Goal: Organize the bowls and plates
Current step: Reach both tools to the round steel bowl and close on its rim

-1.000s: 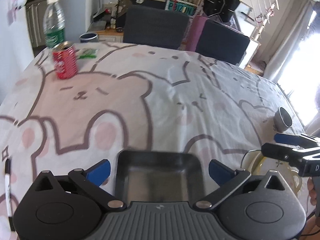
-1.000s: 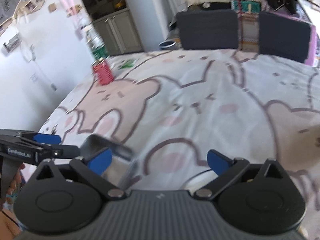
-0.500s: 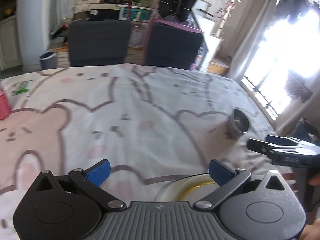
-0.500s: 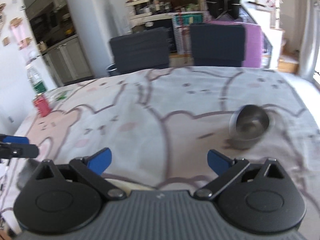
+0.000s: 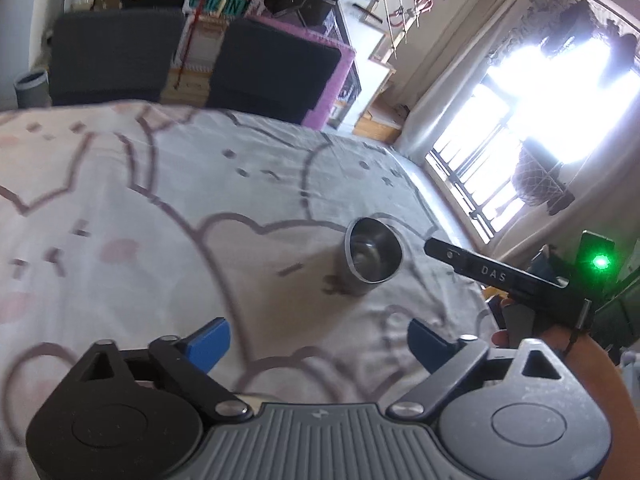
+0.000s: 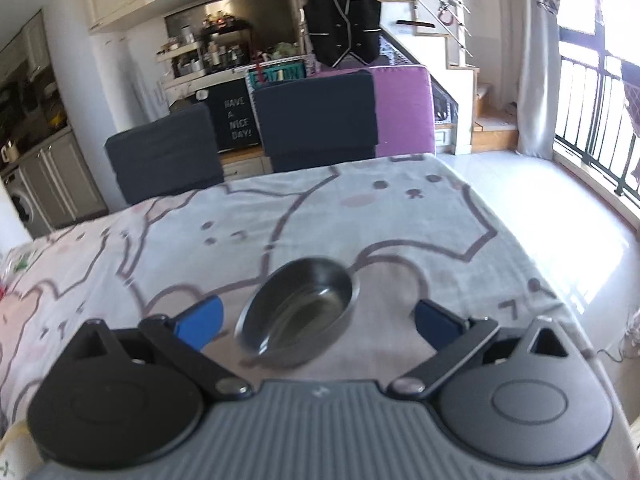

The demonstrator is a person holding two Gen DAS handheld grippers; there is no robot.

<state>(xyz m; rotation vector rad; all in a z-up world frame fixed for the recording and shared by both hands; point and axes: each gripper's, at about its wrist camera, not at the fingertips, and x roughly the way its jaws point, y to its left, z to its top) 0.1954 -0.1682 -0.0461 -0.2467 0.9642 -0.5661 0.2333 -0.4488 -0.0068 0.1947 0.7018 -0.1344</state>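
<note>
Bowl (image 6: 298, 306), steel, sitting loose on tablecloth (image 6: 420, 216) | right gripper (image 6: 316, 320) straddling it, jaws gaping, not touching | left gripper (image 5: 318, 342) closing on nothing | risk: pad nudging rim, bowl skidding.

Both cameras look forward and downward over the table. The right wrist camera stands very near the metal bowl (image 6: 298, 310) and faces the two dark chairs (image 6: 240, 148) behind it. The left wrist camera sees the same bowl (image 5: 372, 256) from farther, turned toward the window (image 5: 532, 128) side.
</note>
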